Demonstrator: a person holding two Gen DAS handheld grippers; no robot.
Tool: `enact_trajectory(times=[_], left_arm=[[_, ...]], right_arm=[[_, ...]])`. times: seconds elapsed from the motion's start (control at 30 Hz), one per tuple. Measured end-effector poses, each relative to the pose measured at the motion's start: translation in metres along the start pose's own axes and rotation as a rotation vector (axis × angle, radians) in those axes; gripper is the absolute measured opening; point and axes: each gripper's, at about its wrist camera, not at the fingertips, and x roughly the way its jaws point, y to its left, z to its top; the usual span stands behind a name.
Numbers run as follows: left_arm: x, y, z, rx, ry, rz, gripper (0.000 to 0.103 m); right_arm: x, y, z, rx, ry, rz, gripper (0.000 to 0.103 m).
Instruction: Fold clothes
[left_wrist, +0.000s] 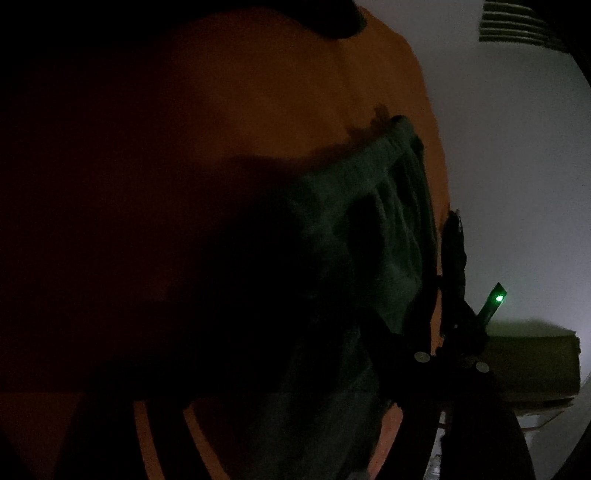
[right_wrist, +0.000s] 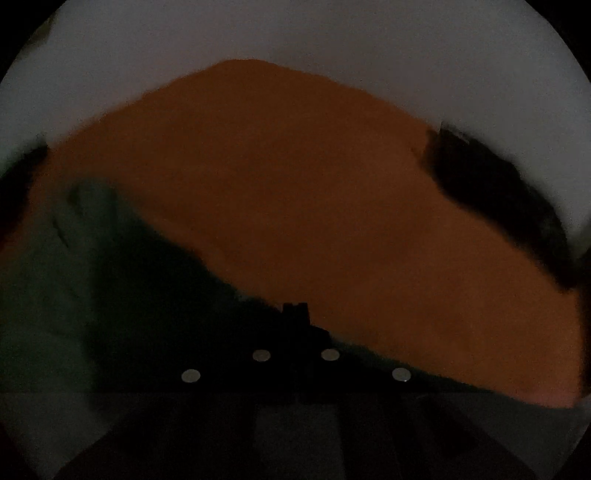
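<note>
I saw a matt orange cloth surface (right_wrist: 295, 192), smooth and unwrinkled. The grey-green garment (left_wrist: 369, 229) looked like soft knit fabric, ribbed and gathered along its band. My right gripper (right_wrist: 295, 314) appeared matt black plastic with small shiny metal screws (right_wrist: 261, 355). The wall (left_wrist: 517, 166) was flat, matt white.

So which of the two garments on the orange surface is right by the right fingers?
The grey-green garment; it runs up to the right gripper, while the black garment lies at the far right edge.
</note>
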Motion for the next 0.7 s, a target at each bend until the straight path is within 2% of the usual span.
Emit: enact_trajectory(times=[0.03,0.07,0.1,0.2,0.27,0.33,0.37,0.5,0.6,0.7], left_arm=[[-0.001,0.000,0.000,0.003,-0.028,0.001,0.023],[-0.002,0.001,0.000,-0.004,-0.045,0.004,0.007],[-0.005,0.003,0.000,-0.027,-0.059,0.011,0.007],[-0.032,0.003,-0.003,-0.049,-0.146,0.042,0.006],[-0.062,0.002,-0.008,-0.060,-0.204,0.048,0.006],[-0.095,0.006,-0.015,-0.069,-0.227,0.028,0.006],[-0.104,0.010,-0.017,-0.052,-0.235,0.050,0.006],[-0.106,0.051,-0.021,-0.074,-0.217,0.164,0.006],[-0.092,0.076,-0.022,-0.113,-0.191,0.157,0.007],[-0.098,0.077,-0.027,-0.098,-0.191,0.111,0.008]], right_arm=[[-0.004,-0.008,0.001,0.019,-0.010,0.004,0.000],[-0.007,-0.015,0.002,0.038,-0.019,0.009,0.000],[-0.012,-0.020,-0.002,0.042,-0.025,0.018,0.000],[-0.020,-0.022,-0.020,0.068,-0.040,0.099,0.009],[-0.036,-0.026,-0.036,0.062,-0.044,0.120,0.009],[-0.058,-0.030,-0.058,0.043,-0.062,0.138,0.009],[-0.067,-0.034,-0.067,0.039,-0.072,0.143,0.009],[-0.098,-0.045,-0.101,0.040,-0.102,0.159,0.009],[-0.108,-0.046,-0.122,0.075,-0.103,0.161,0.009],[-0.117,-0.047,-0.142,0.110,-0.104,0.164,0.009]])
